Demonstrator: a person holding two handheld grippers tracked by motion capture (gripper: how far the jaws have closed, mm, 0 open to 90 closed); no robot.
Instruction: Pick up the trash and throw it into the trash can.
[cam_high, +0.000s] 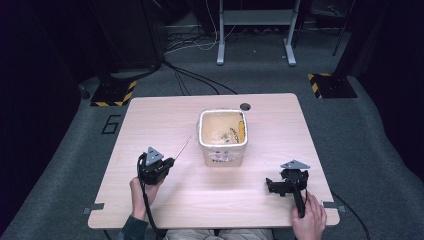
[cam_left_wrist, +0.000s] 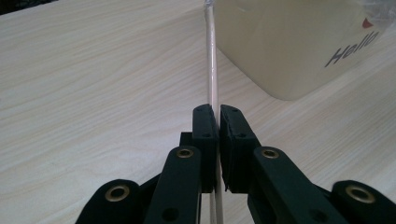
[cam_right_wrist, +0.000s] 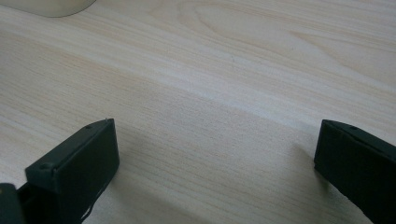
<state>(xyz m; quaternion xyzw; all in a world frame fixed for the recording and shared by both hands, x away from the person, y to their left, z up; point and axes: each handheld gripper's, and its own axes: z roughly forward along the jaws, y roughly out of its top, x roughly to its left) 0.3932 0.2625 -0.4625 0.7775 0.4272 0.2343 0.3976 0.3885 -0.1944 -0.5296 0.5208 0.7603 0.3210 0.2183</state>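
Left tongs (cam_left_wrist: 218, 122), lower centre of the left gripper view: pinching a thin pale stick (cam_left_wrist: 213, 60) that runs up toward the cream tub (cam_left_wrist: 289, 42) at upper right. Right tongs (cam_right_wrist: 215, 163): spread, bare surface (cam_right_wrist: 224, 84) between them. High view, centre: tub (cam_high: 223, 150) open-topped; inside, small dark and yellow bits, too small to identify.

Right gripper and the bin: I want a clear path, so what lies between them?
Only bare table between right gripper and bin, per the high view.
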